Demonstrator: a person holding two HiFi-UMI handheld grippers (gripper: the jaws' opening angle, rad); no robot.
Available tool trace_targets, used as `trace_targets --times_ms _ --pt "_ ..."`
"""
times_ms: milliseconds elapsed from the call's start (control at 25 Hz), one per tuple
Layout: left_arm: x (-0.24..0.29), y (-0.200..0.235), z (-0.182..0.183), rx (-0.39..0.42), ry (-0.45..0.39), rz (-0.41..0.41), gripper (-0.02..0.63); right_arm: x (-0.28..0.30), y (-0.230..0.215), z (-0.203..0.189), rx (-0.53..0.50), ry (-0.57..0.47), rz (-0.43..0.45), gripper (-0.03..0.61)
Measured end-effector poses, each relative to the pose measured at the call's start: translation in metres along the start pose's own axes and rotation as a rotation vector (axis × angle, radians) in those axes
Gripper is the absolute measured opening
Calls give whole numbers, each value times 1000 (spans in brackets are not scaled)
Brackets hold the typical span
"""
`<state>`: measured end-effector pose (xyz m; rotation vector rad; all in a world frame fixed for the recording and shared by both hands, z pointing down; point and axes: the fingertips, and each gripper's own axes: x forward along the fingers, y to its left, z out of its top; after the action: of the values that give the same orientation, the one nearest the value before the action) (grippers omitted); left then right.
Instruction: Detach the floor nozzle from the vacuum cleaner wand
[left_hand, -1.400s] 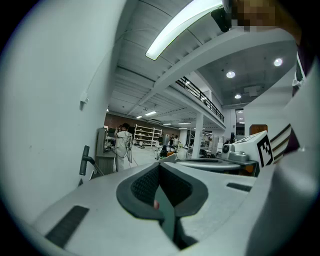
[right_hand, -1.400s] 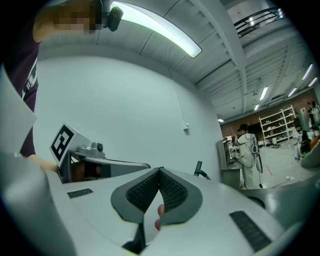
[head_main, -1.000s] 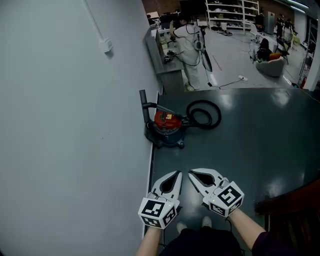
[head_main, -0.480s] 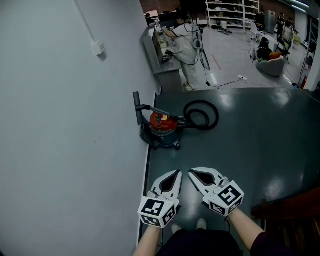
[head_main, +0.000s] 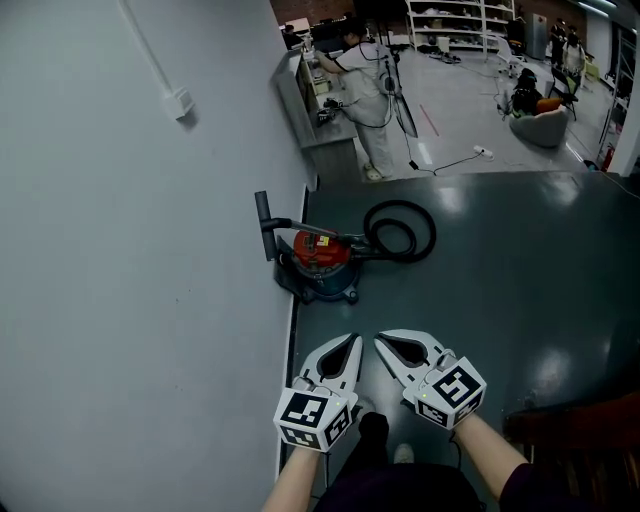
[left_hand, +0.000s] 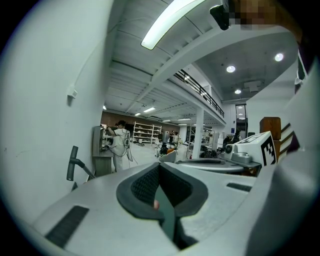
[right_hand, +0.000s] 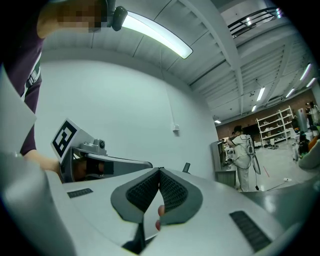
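A red canister vacuum cleaner (head_main: 320, 250) on a blue base stands on the dark floor against the grey wall, some way ahead of me. Its black hose (head_main: 402, 229) lies coiled to its right. A dark wand with a handle (head_main: 263, 224) rises at its left and also shows in the left gripper view as the wand (left_hand: 73, 162). I cannot make out a floor nozzle. My left gripper (head_main: 353, 343) and right gripper (head_main: 382, 341) hover side by side low in the head view, well short of the vacuum. Both are shut with nothing held, as the left gripper (left_hand: 159, 165) and right gripper (right_hand: 160, 171) views show.
The grey wall (head_main: 140, 280) runs along the left. A person in white (head_main: 362, 75) stands at a bench at the back. A cable (head_main: 455, 163) lies on the pale floor beyond. Dark brown furniture (head_main: 580, 440) stands at the lower right.
The vacuum cleaner has slid down and to the left in the head view as the view shifted. Both grippers keep their places, shut. A knee now shows between the arms.
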<state>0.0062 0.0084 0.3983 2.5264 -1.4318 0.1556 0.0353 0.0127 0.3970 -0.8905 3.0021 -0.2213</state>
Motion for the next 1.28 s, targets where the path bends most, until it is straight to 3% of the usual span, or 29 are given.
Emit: trace_targets --times_ms 280,1280 --pt "13 5 -9 41 27 4 3 7 -11 -9 14 20 -10 17" --pt "30 36 -23 -44 41 61 3 26 -37 -30 14 83 11 17"
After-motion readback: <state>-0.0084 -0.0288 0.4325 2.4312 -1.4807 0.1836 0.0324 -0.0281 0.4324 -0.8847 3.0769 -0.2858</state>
